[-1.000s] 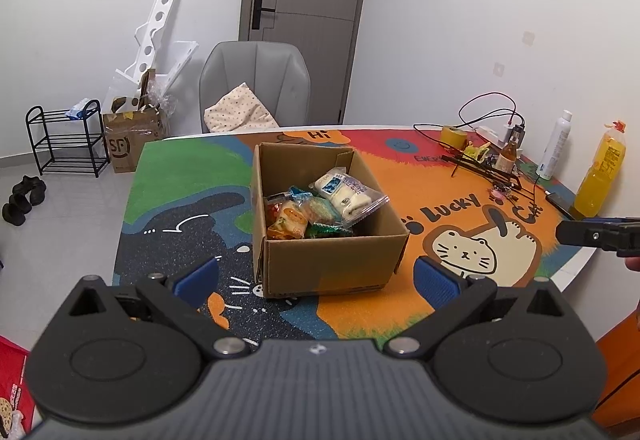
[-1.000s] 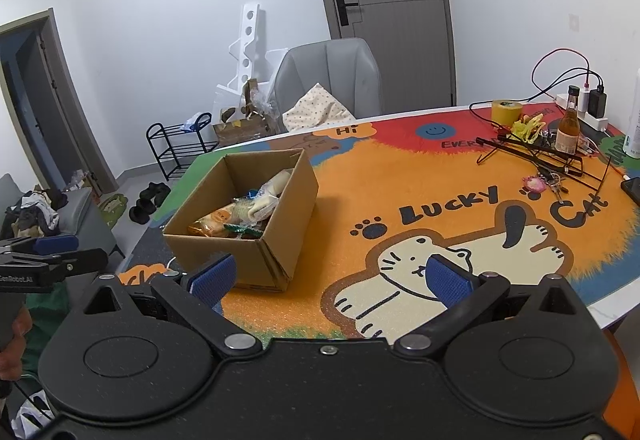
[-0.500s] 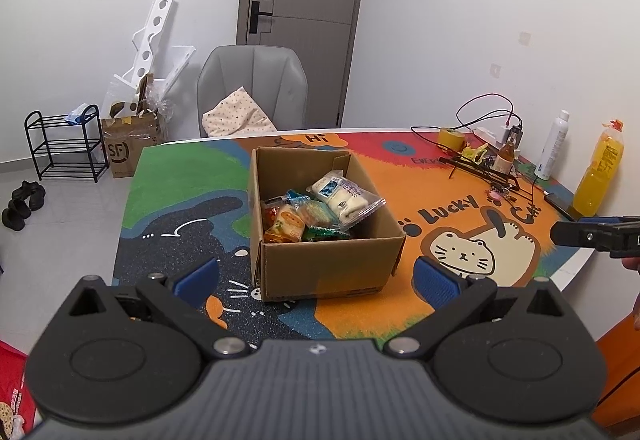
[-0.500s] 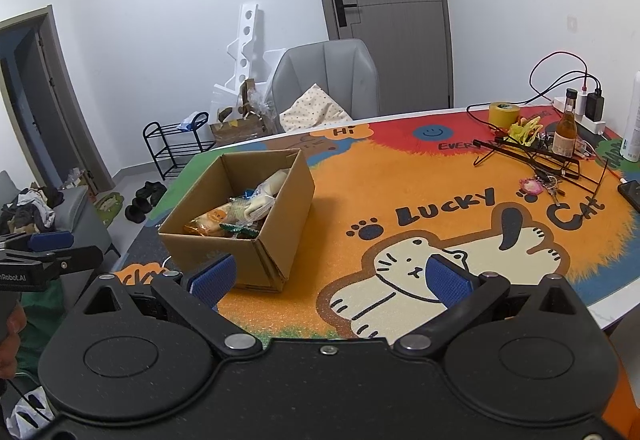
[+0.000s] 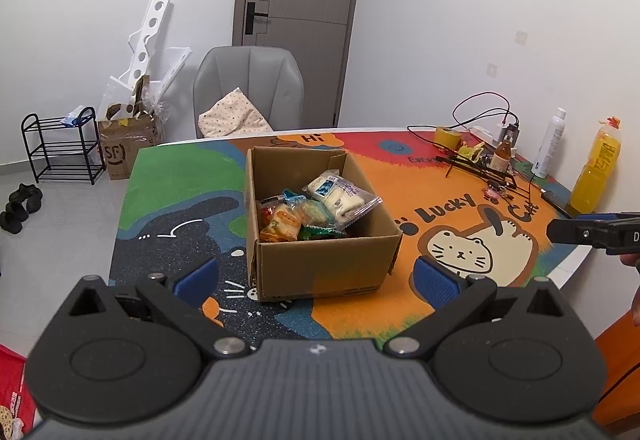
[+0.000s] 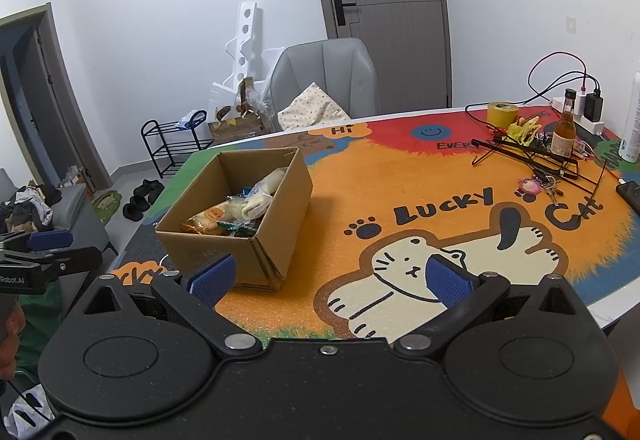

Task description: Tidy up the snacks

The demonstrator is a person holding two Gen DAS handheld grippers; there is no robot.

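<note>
An open cardboard box [image 5: 320, 260] stands on the colourful cat-print table mat [image 5: 460, 224], holding several snack packets [image 5: 308, 211], with a clear pack of white rolls [image 5: 340, 195] on top. My left gripper [image 5: 316, 278] hovers open just before the box's near wall, nothing between its blue pads. In the right wrist view the same box [image 6: 276, 224] sits left of centre. My right gripper [image 6: 328, 280] is open and empty above the mat's cat drawing, right of the box's corner. Each gripper shows at the edge of the other's view.
At the table's far right lie a tape roll [image 6: 502, 113], a small brown bottle [image 6: 563, 131], black wire frames, cables, a phone [image 6: 630, 193], a white spray can [image 5: 551, 143] and an orange drink bottle [image 5: 598, 167]. A grey chair [image 5: 248, 91] stands behind the table.
Both grippers drifted back slightly, so the box looks a little farther away. Neither jaw has changed its opening and the box has not moved.
</note>
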